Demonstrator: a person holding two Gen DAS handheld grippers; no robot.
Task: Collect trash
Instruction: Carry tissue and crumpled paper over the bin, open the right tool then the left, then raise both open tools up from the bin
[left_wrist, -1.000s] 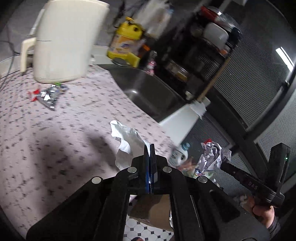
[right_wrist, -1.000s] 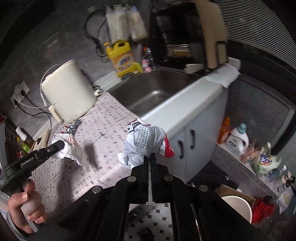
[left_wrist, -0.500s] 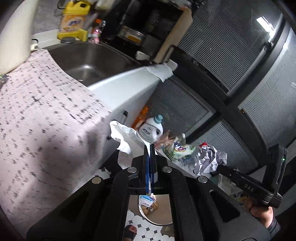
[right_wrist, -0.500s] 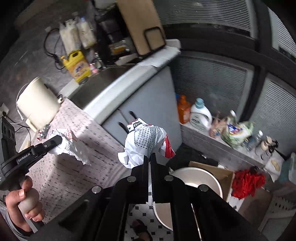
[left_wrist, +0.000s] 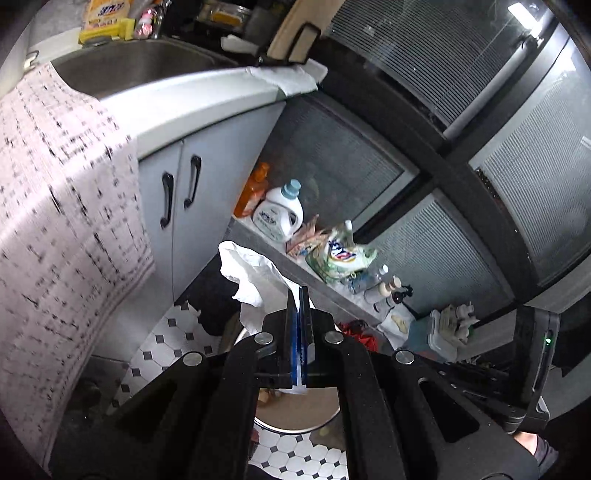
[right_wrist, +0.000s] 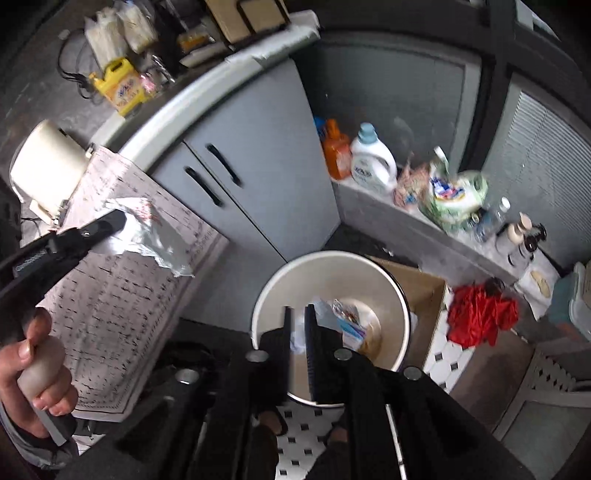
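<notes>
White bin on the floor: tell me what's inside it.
Inside the white bin lie crumpled wrappers and paper. The right tongs, opening with nothing between them, cover its near side, so whatever lies there is hidden.

Two tools (right_wrist: 297, 314) (left_wrist: 300, 295) — one bin (right_wrist: 376, 269) — two cabinet handles (right_wrist: 223, 164).

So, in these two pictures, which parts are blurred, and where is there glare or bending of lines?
Left wrist view: the patterned counter cloth is smeared by motion, the ceiling light glares at top right, and the window frames curve. Right wrist view: the green refill pouch and the crumpled wrapper look soft, the cabinet doors bow outward, and the white bin rim stays fairly sharp.
</notes>
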